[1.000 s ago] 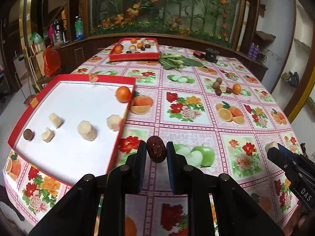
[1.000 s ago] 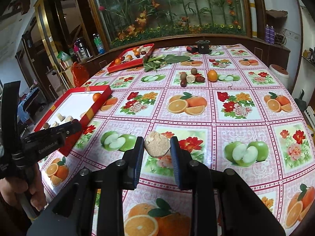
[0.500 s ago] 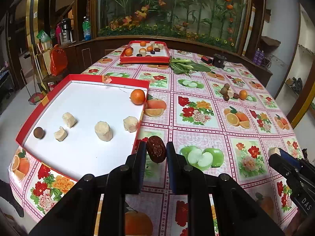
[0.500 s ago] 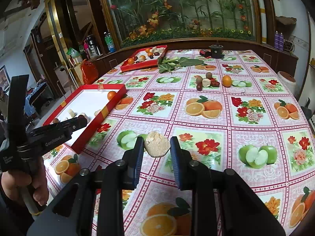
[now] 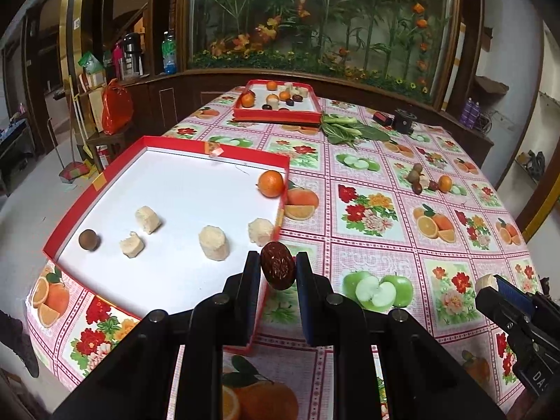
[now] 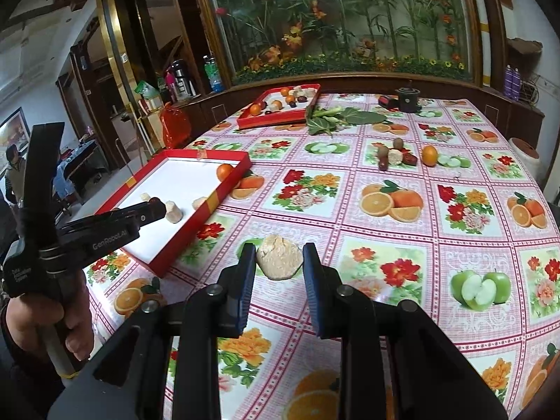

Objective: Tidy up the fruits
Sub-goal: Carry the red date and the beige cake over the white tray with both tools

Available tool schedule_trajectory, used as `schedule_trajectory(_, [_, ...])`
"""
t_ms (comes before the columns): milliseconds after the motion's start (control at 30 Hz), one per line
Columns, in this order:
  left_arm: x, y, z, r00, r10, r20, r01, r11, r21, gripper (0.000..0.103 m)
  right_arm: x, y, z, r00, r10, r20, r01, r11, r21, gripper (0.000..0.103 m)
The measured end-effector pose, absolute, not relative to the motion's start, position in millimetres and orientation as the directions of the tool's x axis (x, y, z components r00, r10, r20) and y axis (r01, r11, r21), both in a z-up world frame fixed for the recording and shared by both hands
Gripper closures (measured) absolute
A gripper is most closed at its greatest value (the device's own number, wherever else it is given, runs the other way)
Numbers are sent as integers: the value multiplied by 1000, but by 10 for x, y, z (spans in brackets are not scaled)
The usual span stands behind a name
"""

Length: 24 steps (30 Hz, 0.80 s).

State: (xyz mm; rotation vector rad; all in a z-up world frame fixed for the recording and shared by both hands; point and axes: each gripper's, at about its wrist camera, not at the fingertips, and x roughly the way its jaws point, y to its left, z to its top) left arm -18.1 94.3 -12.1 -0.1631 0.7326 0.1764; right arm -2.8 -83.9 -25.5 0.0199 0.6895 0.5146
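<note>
as the left gripper carried its dark red date leftward, it came to sit over the right rim of the near red tray, where a second earlier it had been out over the flowered cloth of the bench. its jaws were pinched narrow on the date, which hung clear of the tray floor. that shift suggested the drop into the tray was close, though the date was not yet released. inside the tray lay four pale chunks, a small brown fruit near the left wall and an orange in the far right corner. the right gripper held a pale crumbly piece between narrow jaws, above the cloth and well apart from the tray, much as before. more fruit waited in a small cluster farther up the bench, and a second red tray at the far end already held a mix.
</note>
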Motion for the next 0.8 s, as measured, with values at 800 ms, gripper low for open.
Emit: schedule_trajectory(800, [-293,2070,-51,700,278,-657,-444,891,-97,84,150,289,-119,561,611,-559,-644,746,169,74])
